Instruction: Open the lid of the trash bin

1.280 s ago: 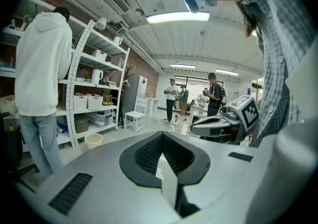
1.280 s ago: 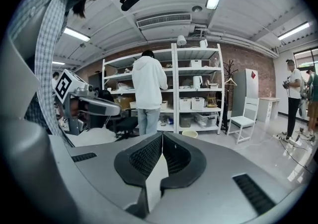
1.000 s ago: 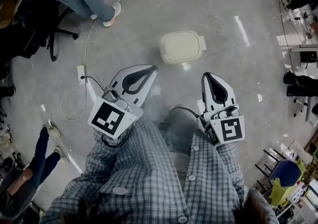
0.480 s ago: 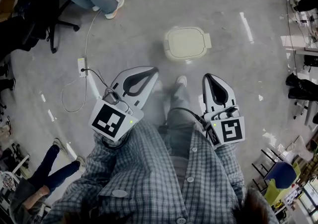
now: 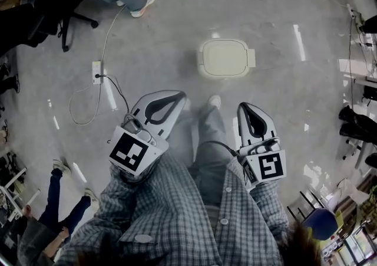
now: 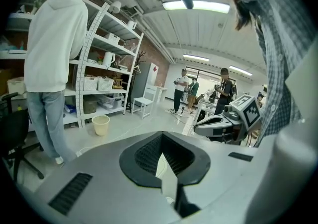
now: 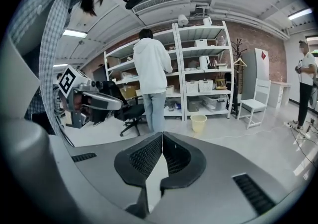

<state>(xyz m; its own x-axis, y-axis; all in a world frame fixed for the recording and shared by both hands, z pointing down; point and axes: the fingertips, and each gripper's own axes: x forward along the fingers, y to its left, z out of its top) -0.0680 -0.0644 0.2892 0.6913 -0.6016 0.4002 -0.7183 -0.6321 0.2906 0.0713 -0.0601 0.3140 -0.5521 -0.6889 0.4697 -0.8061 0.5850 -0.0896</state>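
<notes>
Guessing this is just the approach step: trash bin (image 5: pixel 225 59) sits at 12 o'clock, lid (image 5: pixel 221 56) down, well apart from left gripper (image 5: pixel 172 100) and right gripper (image 5: pixel 250 111), both clenched empty, so next up is reaching down and hooking the lid's edge.

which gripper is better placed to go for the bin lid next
Right, narrowly. The right gripper points straight at the trash bin, in line with the tab on its right side; the left gripper sits off to the bin's left. Both have shut, empty jaws and neither touches the bin.
</notes>
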